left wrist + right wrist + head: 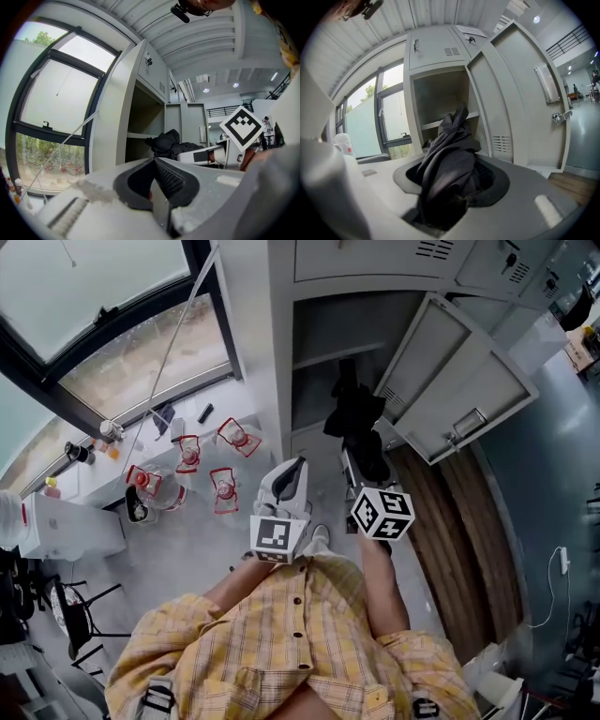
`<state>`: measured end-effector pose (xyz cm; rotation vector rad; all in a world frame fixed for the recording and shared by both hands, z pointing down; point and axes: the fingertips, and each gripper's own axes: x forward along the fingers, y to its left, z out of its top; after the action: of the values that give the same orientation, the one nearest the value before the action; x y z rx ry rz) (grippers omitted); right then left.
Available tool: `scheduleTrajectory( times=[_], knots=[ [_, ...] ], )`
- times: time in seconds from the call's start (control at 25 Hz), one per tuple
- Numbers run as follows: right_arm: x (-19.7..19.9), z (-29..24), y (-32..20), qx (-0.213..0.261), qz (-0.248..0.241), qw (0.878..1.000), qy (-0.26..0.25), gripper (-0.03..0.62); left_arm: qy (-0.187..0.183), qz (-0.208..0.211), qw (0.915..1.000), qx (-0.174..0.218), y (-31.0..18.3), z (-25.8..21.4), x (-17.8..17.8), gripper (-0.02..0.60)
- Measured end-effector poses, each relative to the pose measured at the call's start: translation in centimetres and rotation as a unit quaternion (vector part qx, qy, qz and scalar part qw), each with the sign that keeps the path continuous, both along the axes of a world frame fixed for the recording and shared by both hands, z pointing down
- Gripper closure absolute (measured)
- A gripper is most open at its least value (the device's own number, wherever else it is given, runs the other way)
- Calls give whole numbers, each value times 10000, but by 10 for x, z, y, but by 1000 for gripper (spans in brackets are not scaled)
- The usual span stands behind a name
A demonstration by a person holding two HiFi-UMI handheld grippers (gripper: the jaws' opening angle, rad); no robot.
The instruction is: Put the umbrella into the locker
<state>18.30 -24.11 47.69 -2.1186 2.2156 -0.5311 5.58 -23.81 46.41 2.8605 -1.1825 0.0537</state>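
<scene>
Umbrella (449, 154) is the folded black one, and it's clamped in the right gripper (452, 185). The fingers (493, 180) sit roughly half open, squeezed onto the bunched fabric at the near end. Its long axis runs straight out ahead of the fingers and a bit upward, tip aimed at the open locker (440, 91), about level with the shelf (433, 125) inside. In the head view it hangs in front of the opening, left of the swung-out door (459, 395). Can't tell if the tip is past the frame yet.

Left gripper (154, 160) is off to the left with its fingers together and nothing in them, so it's no help here. My guess is the right hand does the job: push forward along the umbrella's own length into the compartment, then let go. Loose fabric could snag on the shelf edge.
</scene>
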Motion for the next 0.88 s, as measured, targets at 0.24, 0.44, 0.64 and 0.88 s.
scheduleTrajectory(
  times=[0.24, 0.44, 0.64, 0.88],
  knots=[
    [-3, -4, 21, 60, 78, 9999, 27, 372, -1, 73, 10000, 27, 10, -2, -1, 583],
    [-6, -5, 37, 108, 147, 9998, 26, 372, 30, 109, 9999, 36, 17, -4, -1, 583],
    [-10, -9, 49, 177, 199, 9996, -5, 372, 39, 161, 9999, 21, 24, -4, -1, 583],
    [-12, -11, 58, 240, 240, 9994, 68, 372, 49, 177, 9998, 6, 29, -1, -2, 583]
  ],
)
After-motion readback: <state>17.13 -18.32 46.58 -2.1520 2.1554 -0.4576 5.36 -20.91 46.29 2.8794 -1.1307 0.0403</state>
